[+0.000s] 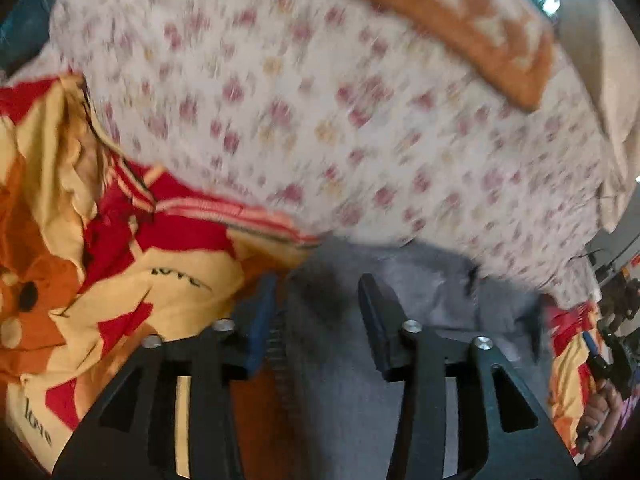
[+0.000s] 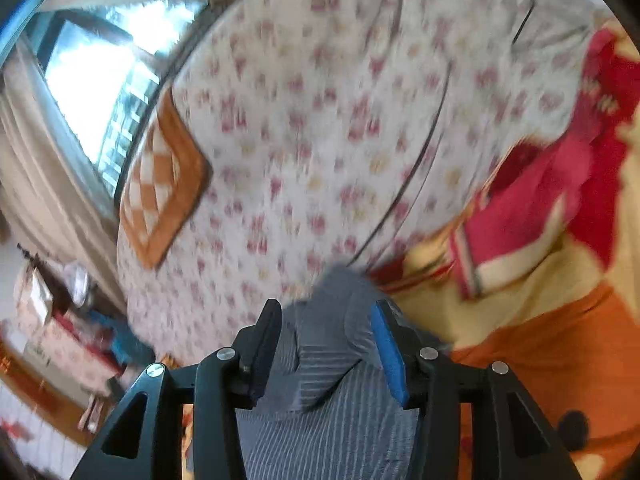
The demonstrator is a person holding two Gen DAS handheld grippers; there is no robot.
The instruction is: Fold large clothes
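Note:
A grey ribbed garment (image 1: 384, 320) lies at the near edge of a floral bedsheet (image 1: 320, 100). In the left wrist view my left gripper (image 1: 318, 300) has its fingers spread wide over the grey cloth, with nothing pinched between them. In the right wrist view a bunched fold of the same grey garment (image 2: 332, 344) sits between the spread fingers of my right gripper (image 2: 326, 320), whose blue pad (image 2: 388, 352) lies beside the fold. Both views are blurred by motion.
A red, yellow and orange blanket (image 1: 100, 260) printed with "love" lies to the left of the garment and shows at right in the right wrist view (image 2: 540, 260). An orange checked cushion (image 1: 460, 20) lies far on the bed. A window (image 2: 100, 80) and curtain stand beyond.

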